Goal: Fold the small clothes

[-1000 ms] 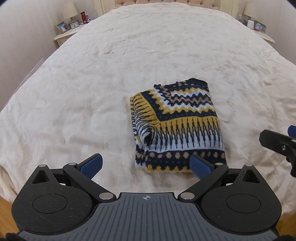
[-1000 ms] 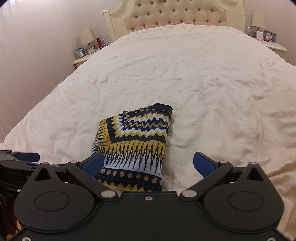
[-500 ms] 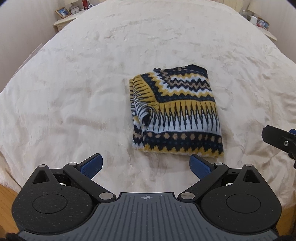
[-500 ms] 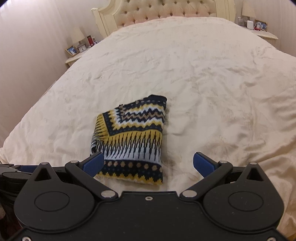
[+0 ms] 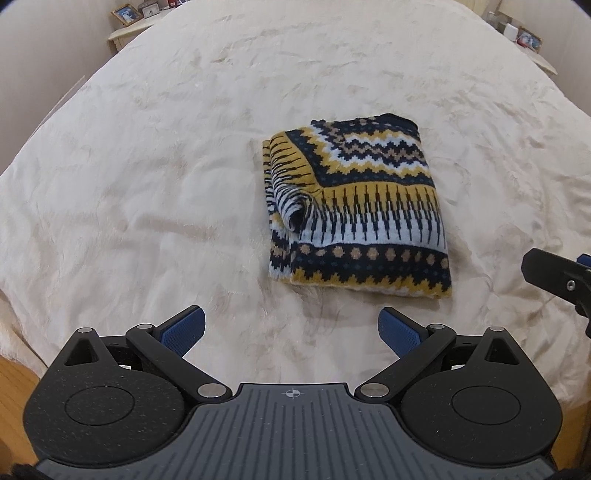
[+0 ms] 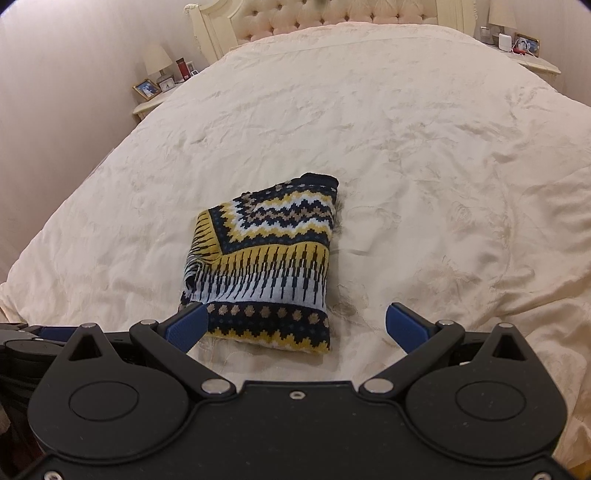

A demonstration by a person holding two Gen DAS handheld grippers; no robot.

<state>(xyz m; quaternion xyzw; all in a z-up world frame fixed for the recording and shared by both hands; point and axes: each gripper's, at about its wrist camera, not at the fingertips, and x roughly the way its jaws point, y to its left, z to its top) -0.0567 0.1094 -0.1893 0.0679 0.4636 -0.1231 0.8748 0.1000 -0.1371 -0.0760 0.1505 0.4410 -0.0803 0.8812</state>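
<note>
A small knitted sweater, patterned in navy, yellow, white and tan, lies folded into a compact rectangle on the cream bedspread. It also shows in the right wrist view. My left gripper is open and empty, held above the bed just short of the sweater's near edge. My right gripper is open and empty, its left fingertip over the sweater's near left corner. Part of the right gripper shows at the right edge of the left wrist view.
The bed has a tufted headboard at the far end. Nightstands with lamps and photo frames stand at the far left and far right. Wooden floor shows beyond the bed's near left edge.
Both grippers have drawn back and risen from the sweater, which now sits farther ahead in both views. The sweater has not moved. Both stay open.
</note>
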